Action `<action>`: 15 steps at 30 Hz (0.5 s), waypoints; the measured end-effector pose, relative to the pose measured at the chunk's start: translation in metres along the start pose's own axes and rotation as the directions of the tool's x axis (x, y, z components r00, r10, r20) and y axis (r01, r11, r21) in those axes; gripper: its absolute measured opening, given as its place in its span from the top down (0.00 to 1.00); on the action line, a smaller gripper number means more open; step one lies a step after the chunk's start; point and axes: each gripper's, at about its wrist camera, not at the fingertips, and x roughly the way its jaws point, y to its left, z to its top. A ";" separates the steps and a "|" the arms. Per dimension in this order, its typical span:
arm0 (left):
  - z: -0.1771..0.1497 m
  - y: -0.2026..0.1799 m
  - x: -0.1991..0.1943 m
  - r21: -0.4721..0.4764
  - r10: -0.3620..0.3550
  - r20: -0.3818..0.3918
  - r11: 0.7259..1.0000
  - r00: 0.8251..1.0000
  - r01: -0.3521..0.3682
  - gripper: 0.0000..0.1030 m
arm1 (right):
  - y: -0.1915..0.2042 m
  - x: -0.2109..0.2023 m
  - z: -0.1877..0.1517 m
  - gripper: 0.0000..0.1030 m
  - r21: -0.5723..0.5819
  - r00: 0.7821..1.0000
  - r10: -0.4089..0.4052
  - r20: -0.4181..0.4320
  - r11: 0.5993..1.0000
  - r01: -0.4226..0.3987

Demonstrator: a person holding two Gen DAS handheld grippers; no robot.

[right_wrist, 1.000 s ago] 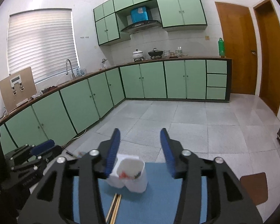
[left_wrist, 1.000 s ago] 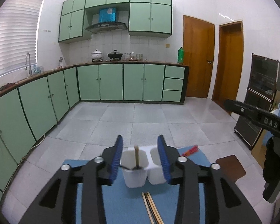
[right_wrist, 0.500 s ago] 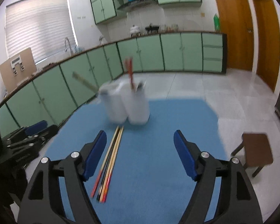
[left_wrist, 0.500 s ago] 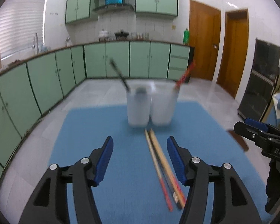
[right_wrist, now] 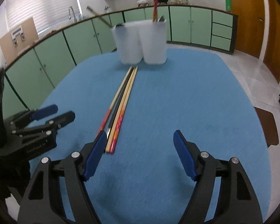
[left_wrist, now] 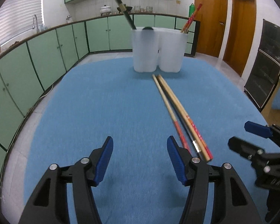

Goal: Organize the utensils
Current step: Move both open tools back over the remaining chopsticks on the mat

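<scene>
Partly done, I judge: a few utensils already stand in the twin white holders (left_wrist: 158, 52) at the table's (left_wrist: 102, 102) far end, loose chopsticks (right_wrist: 119, 108) remain on it, the left tool (left_wrist: 140, 160) spread and empty, the right tool (right_wrist: 140, 155) empty, jaws closing slightly

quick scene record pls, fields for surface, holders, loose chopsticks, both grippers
surface: blue mat
holders: two white cups side by side at the far end of the mat, upright
in cups: dark chopsticks in the left one, red chopsticks in the right
loose chopsticks: bundle lying flat on the mat, far tips near the cups
left gripper: open, nothing between fingers
right gripper: jaws closing, nothing between fingers; bundle ends by its left finger
</scene>
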 end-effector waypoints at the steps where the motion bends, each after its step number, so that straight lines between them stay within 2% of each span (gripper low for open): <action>1: -0.002 0.000 0.001 0.000 0.001 -0.006 1.000 1.000 -0.001 0.43 | 0.000 0.002 -0.003 0.34 -0.004 1.000 0.000 -0.009 1.000 0.000; 11: -0.015 0.002 0.007 -0.007 -0.005 -0.038 1.000 0.999 0.005 0.42 | 0.008 0.018 -0.013 0.40 -0.043 0.997 -0.030 -0.076 0.999 0.027; 15: -0.016 0.004 0.009 -0.013 -0.008 -0.047 1.000 0.999 0.007 0.42 | 0.010 0.021 -0.012 0.40 -0.053 0.996 -0.046 -0.078 0.998 0.042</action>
